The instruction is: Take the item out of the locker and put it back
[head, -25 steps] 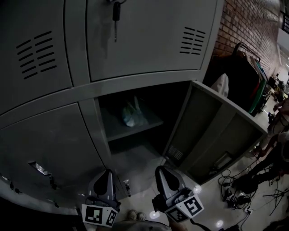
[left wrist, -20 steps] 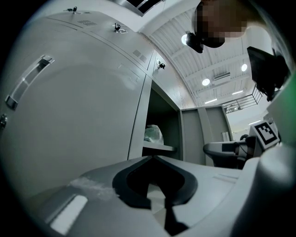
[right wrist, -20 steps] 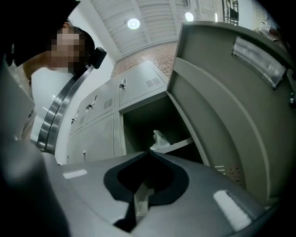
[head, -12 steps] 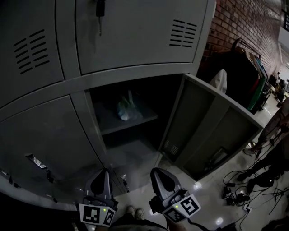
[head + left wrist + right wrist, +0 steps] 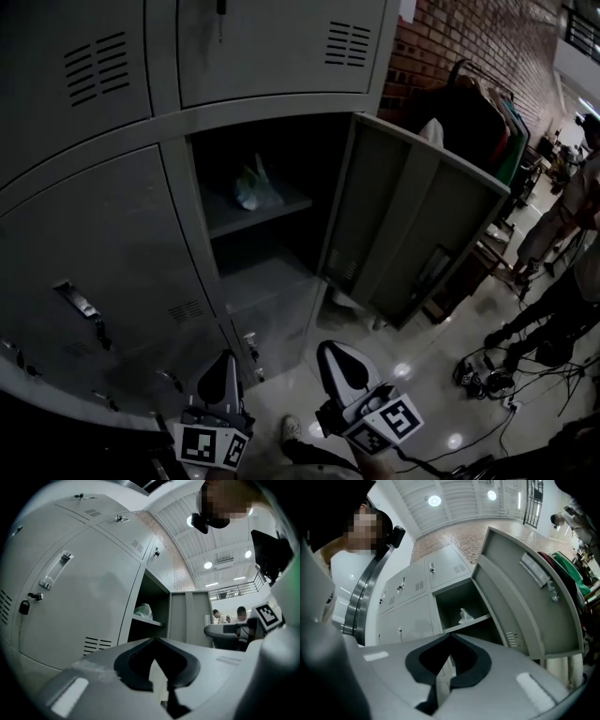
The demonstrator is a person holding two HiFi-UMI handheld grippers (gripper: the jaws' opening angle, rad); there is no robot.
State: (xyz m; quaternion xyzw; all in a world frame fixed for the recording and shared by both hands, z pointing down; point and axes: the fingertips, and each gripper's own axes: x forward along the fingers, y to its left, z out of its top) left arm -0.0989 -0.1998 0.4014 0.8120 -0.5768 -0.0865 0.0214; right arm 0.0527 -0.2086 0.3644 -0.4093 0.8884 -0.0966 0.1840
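Note:
A pale plastic bag (image 5: 255, 187) lies on the shelf inside the open locker compartment (image 5: 272, 150). Its grey door (image 5: 412, 234) stands swung out to the right. Both grippers hang low and well short of the opening, above the floor. My left gripper (image 5: 225, 364) is shut with nothing between its jaws. My right gripper (image 5: 334, 352) is shut and empty too. The left gripper view shows the bag (image 5: 144, 611) far beyond the closed tips of the left gripper (image 5: 154, 640). In the right gripper view the bag (image 5: 465, 616) sits on the shelf beyond the right gripper (image 5: 451, 635).
Closed grey lockers (image 5: 103, 244) surround the open one, with latch handles (image 5: 80, 302) sticking out. A clothes rack (image 5: 478, 112) stands behind the door by a brick wall. People (image 5: 562, 216) stand at the right, and cables (image 5: 487, 380) lie on the shiny floor.
The head view has swung down and to the right, so the locker opening sits higher and further left and more floor shows. Both grippers stay shut and low.

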